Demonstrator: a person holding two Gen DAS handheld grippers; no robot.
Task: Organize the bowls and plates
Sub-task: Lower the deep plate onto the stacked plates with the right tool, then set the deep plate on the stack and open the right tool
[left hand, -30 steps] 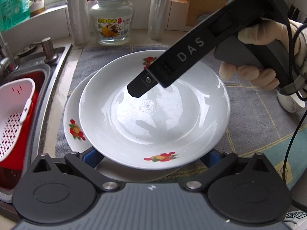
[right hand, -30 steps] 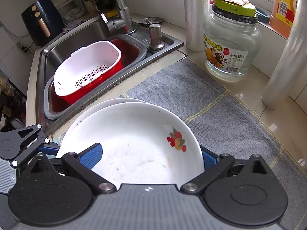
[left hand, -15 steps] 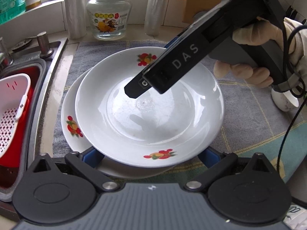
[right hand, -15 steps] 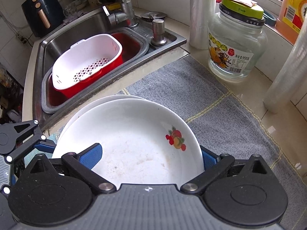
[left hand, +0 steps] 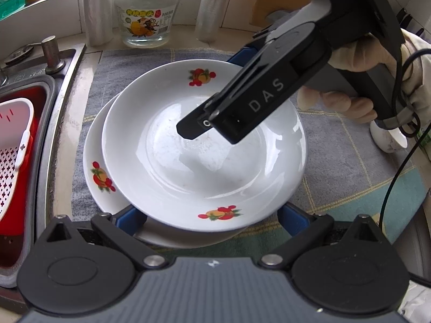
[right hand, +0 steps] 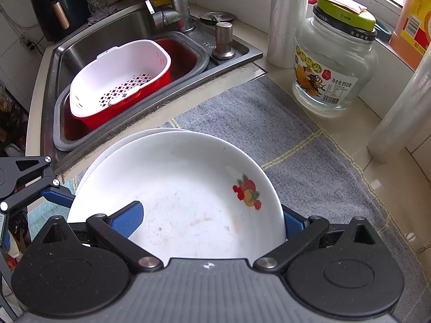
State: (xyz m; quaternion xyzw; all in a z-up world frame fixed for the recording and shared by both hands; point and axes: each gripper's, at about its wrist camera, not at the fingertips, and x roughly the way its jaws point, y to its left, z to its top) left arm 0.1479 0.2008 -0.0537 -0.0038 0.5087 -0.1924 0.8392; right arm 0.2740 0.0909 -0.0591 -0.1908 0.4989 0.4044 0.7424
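A white plate with fruit prints [left hand: 204, 156] lies on top of a second matching plate [left hand: 94, 161] on a grey cloth. It also shows in the right wrist view [right hand: 188, 202], over the lower plate [right hand: 107, 150]. My left gripper [left hand: 210, 216] is open, its blue pads either side of the top plate's near rim. My right gripper [right hand: 212, 219] is open at the far rim, one pad [right hand: 126, 219] over the plate and the other outside the rim. Its body [left hand: 269, 91] hangs over the plate in the left wrist view.
A sink [right hand: 107, 35] at the left holds a red basin with a white colander [right hand: 121, 78]. A glass jar [right hand: 334, 62], two rolls of film [right hand: 288, 16] and an orange bottle stand at the back. A white cup [left hand: 388, 137] sits at the right.
Both grippers have drawn back a little from the stacked plates, so more of the cloth shows beyond them. The plates have not moved and both grippers stay open.
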